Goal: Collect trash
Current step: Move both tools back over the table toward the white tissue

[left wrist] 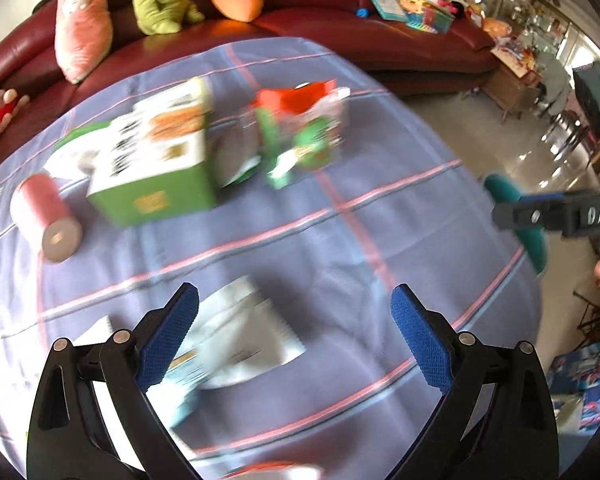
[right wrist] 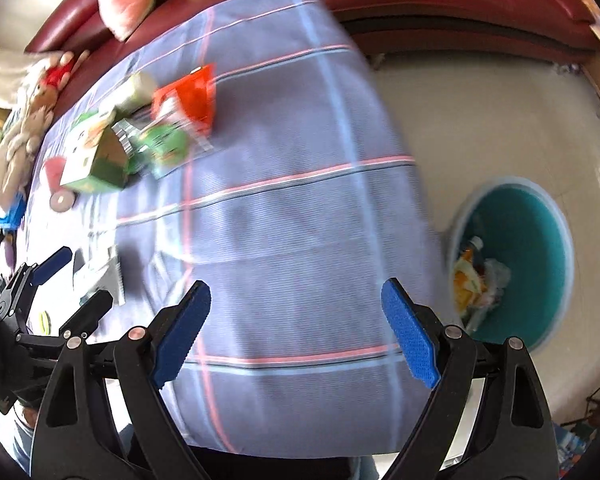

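Note:
My left gripper [left wrist: 294, 304] hangs open over the striped grey-blue tablecloth [left wrist: 360, 240], and nothing is between its blue pads. A flat white wrapper [left wrist: 240, 340] lies on the cloth just under its left finger. Farther back lie a green and white carton [left wrist: 156, 164], a pink can [left wrist: 46, 216] on its side and a red and green snack bag [left wrist: 304, 128]. My right gripper [right wrist: 296, 300] is also open and empty, above the cloth near the table's right edge. A teal bin [right wrist: 540, 220] stands on the floor to its right, with trash [right wrist: 476, 280] inside.
A dark red sofa [left wrist: 340, 28] runs behind the table, with plush toys [left wrist: 84, 28] and books [left wrist: 420, 8] on it. Pale tiled floor [right wrist: 480, 120] lies to the right of the table. My left gripper [right wrist: 76, 284] shows at the left edge of the right wrist view.

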A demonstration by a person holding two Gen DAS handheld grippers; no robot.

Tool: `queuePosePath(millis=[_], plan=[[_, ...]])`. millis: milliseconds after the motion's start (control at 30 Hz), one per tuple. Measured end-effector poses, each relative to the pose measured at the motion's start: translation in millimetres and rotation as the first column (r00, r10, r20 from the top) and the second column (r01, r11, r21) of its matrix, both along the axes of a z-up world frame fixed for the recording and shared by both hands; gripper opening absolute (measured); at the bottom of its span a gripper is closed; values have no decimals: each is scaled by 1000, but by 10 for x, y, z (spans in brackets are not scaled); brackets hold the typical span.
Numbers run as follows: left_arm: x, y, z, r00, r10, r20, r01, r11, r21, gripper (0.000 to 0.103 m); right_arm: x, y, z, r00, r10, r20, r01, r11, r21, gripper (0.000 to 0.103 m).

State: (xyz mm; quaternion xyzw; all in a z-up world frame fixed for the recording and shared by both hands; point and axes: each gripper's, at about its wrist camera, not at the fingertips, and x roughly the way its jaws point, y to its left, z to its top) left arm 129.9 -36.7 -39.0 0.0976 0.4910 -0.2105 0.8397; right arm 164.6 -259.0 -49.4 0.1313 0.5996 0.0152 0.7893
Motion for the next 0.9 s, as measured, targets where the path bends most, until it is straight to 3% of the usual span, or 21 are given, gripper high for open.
queuePosePath(millis=[267,467,700,833,900], plan=[[-201,940,-90,998,69,-2,-69,997,38,97,65,780,71,994,111,-9,-111,994,-25,83],[-381,1486,-325,995,96,-33,-93,993,79,97,88,1251,30,983,180,-26,-181,983,-36,83],[-407,1676,-565,993,84,-79,-78,994,71,97,86,1625,4,973,225,-44,-227,973,-49,83],[-397,1673,-590,996,76,-35,-74,995,61,96,93,1753,-10,970,237,-54,-240,969,-59,83],[-405,1685,-581,996,94,-8,-94,994,54,87,98,1790,-14,969,239,-56,-243,968,-61,83]])
